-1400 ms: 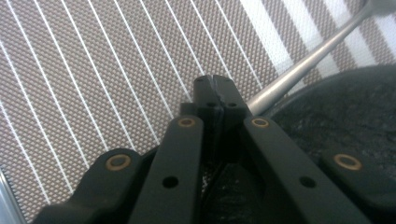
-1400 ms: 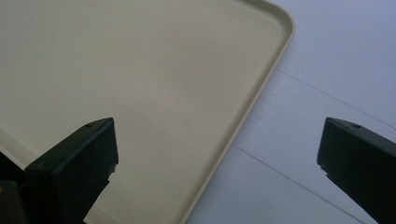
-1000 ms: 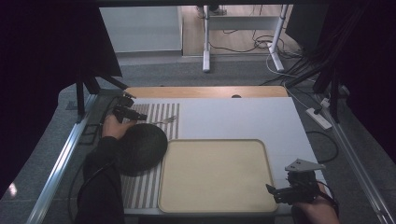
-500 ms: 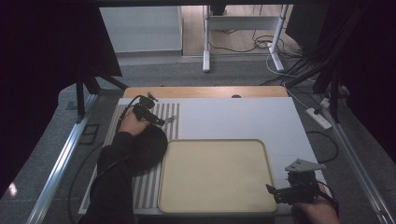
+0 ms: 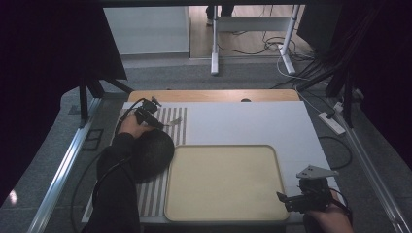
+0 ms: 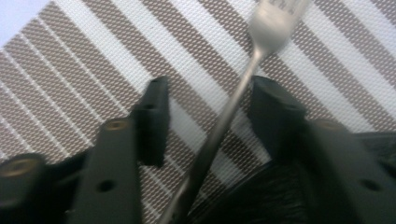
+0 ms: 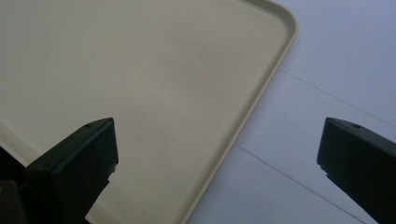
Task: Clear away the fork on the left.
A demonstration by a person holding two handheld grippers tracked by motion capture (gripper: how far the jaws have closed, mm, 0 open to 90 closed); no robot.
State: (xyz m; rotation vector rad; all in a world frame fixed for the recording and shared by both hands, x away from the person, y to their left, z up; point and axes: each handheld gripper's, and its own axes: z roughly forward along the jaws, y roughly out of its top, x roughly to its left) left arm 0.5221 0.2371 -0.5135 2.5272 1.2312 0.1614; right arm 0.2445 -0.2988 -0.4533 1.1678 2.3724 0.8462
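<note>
A person sits at a white table point(image 5: 243, 121) holding a gripper in each hand. At about ten o'clock on the table, the left gripper point(image 5: 148, 115) hangs low over a striped placemat point(image 5: 171, 127). Its jaws stand apart, one on each side of the thin handle of a metal fork point(image 6: 224, 116) that lies flat on the mat. The fork's prongs point away from the gripper, toward one o'clock in the left gripper view. A dark round plate point(image 5: 154, 151) sits just behind the jaws, partly under the person's sleeve.

The likely step is picking up the fork. To do it well, the jaws should drop until their tips touch the mat, centre on the handle, then close squarely across it.

At five o'clock, the right gripper point(image 5: 303, 200) rests with its jaws wide apart over the near right corner of an empty cream tray point(image 7: 140, 93), holding nothing.
</note>
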